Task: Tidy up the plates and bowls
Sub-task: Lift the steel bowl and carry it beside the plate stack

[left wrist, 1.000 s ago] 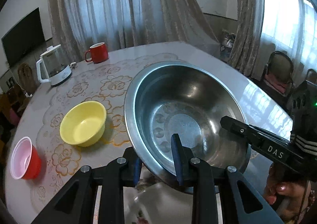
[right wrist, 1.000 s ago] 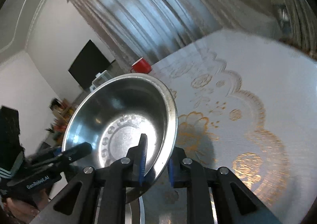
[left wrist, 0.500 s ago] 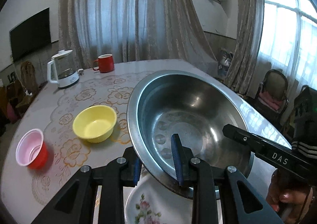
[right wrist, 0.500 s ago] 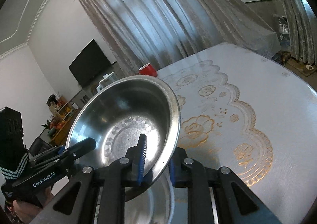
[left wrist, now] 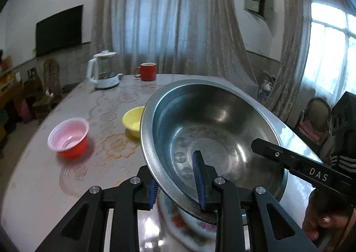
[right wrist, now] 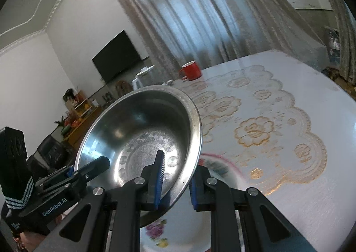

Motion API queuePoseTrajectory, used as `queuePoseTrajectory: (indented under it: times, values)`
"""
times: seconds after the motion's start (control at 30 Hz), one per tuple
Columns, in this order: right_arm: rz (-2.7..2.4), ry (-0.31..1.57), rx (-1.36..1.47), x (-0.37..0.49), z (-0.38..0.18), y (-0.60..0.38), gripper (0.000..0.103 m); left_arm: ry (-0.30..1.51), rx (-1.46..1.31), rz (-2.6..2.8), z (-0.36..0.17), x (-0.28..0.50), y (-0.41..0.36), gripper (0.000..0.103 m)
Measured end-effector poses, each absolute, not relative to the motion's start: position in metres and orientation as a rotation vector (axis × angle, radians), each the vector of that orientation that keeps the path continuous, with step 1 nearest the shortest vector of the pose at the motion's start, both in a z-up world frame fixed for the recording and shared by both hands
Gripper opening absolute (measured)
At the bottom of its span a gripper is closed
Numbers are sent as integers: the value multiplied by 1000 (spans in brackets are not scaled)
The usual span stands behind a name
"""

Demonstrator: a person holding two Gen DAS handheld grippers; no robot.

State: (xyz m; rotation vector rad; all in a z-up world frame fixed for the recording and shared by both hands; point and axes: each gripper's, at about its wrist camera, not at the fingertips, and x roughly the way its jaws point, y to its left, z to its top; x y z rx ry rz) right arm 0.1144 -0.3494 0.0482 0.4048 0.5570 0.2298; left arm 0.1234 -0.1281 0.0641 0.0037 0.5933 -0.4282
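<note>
Since the earlier frames both wrist views have tilted up toward the room, and the steel bowl (left wrist: 213, 138) now rides higher, with more of the floral plate (right wrist: 200, 214) exposed beneath it. Left gripper (left wrist: 176, 187) pinches the near rim of the bowl, one blue pad inside the wall and one outside; right gripper (right wrist: 175, 179) clamps the opposite rim in the same fashion, so the bowl is carried between the two, tilted and clear of the table (right wrist: 289, 185). It hangs directly over the floral plate, which lies flat on the table (whether anything else is stacked with that plate cannot be told). Still outstanding, by my judgement: the yellow bowl (left wrist: 133, 119) and the red bowl (left wrist: 69, 138) with its pale lining sit apart from each other on the far-left side of the table, ungrouped. A red mug (left wrist: 145, 71) and a white kettle (left wrist: 103, 70) stand at the far edge and appear to lie outside the task. Assessment: the work is at an early to middle stage, with one item in hand, no visible stack of bowls completed, and at least two loose bowls left to collect.
</note>
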Motion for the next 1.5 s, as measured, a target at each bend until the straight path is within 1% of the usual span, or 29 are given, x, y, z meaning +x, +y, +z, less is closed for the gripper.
queuePoseTrajectory:
  times: [0.5,0.83,1.03,1.17,1.5]
  values:
    - [383,654,315,115,42,-253,19,615,-143,-284,46,98,-31,28]
    - [445,732,283,125,27,-207,19,636,-192,-206,27,92,15,29]
    - [460,804,273,133,11,-185,19,677,-215,-173,11,93,31,30]
    - [463,840,260,139,1,-175,21,698,-223,-155,1,99,38,31]
    - [440,905,233,154,-16,-157,21,761,-226,-126,-22,124,44,31]
